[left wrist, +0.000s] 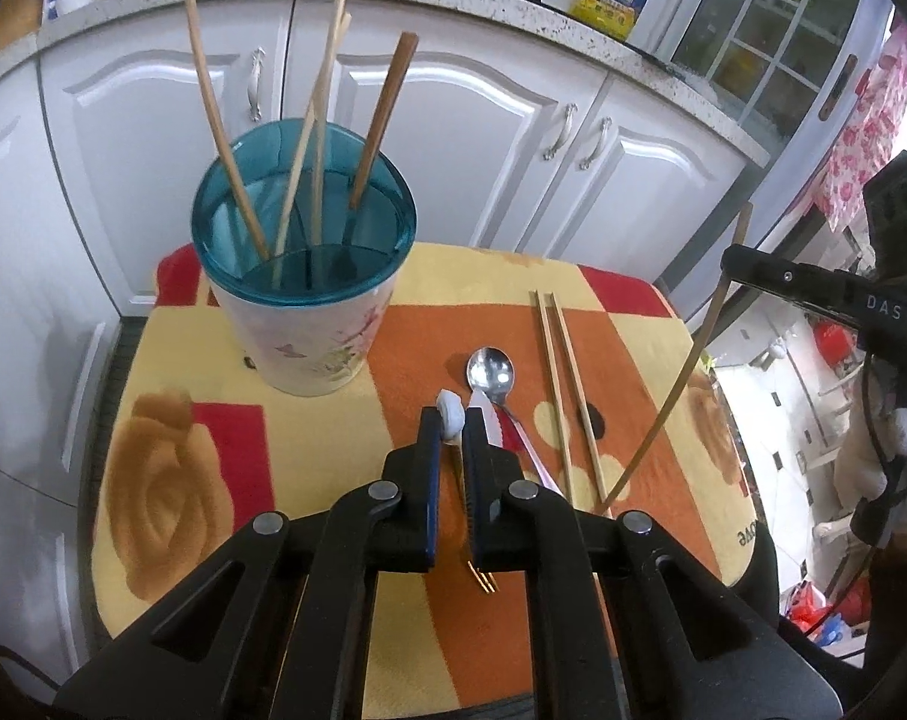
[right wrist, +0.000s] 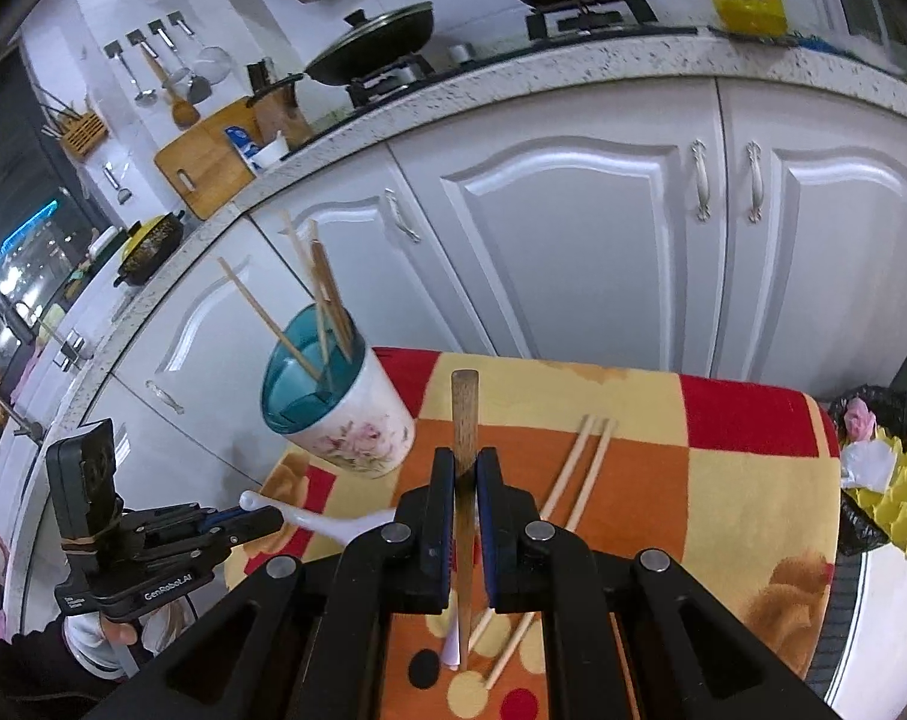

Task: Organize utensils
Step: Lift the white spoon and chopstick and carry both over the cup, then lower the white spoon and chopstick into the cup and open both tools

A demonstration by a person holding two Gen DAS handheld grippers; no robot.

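Left gripper [left wrist: 453,420] is pinching a white ceramic spoon [left wrist: 451,411]; in the left wrist view only its white end is poking out between the fingertips, while the right wrist view is showing the same spoon [right wrist: 327,519] sticking out sideways from that gripper [right wrist: 255,519] over the worktop edge. Right gripper [right wrist: 465,468] is pinching a single brown chopstick [right wrist: 465,420], held roughly along the fingers, with the blunt end sticking out past the fingertips and the thin end hanging down behind them. In the left wrist view that chopstick [left wrist: 675,384] is showing as a long curved line off to the right, running up to the right gripper [left wrist: 747,261].

Utensil holder [left wrist: 309,300], white floral body with teal divided insert, is standing ahead and left of the left gripper, on the patterned cloth [left wrist: 171,480] covering the worktop. Four chopsticks [left wrist: 315,120] are leaning in it at different angles. From the right gripper, the holder [right wrist: 345,414] is sitting ahead-left.

Metal spoon [left wrist: 490,375] is lying on the cloth just ahead of the left gripper, bowl pointing away, handle running back under the right finger. A pair of light chopsticks [left wrist: 564,390] is lying side by side just right of it; from the right gripper they [right wrist: 579,468] are lying just ahead-right, passing under its fingers.

White kitchen cabinets [right wrist: 573,240] are filling the background.
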